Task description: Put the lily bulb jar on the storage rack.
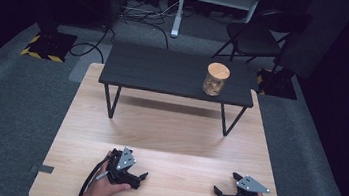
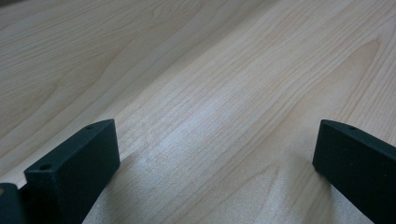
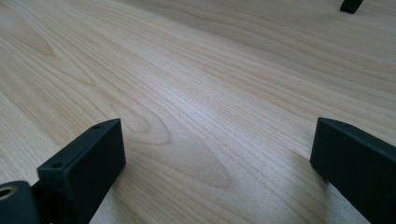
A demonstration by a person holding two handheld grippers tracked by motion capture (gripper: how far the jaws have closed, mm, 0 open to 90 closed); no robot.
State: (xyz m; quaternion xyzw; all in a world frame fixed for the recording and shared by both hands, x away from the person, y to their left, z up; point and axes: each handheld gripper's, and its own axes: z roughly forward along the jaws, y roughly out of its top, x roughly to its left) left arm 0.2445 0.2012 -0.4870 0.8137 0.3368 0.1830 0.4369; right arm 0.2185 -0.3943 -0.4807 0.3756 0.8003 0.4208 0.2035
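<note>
Both grippers rest on the near edge of the table [image 1: 167, 137], left gripper [image 1: 138, 178] and right gripper [image 1: 218, 193] spread wide and empty; the jar [image 1: 215, 79] stands far right on the shelf [image 1: 155, 70]; nothing looks begun, and a long forward reach likely comes next.

The table [image 1: 167, 142] was pale wood with wavy grain; on it stood a black shelf [image 1: 165, 72] bearing a jar [image 1: 215, 80] — tan lid, brownish contents. Both grippers [image 1: 141, 176] [image 1: 217, 190] were black — grey plates on top. The carpet [image 1: 10, 108] was grey.
</note>
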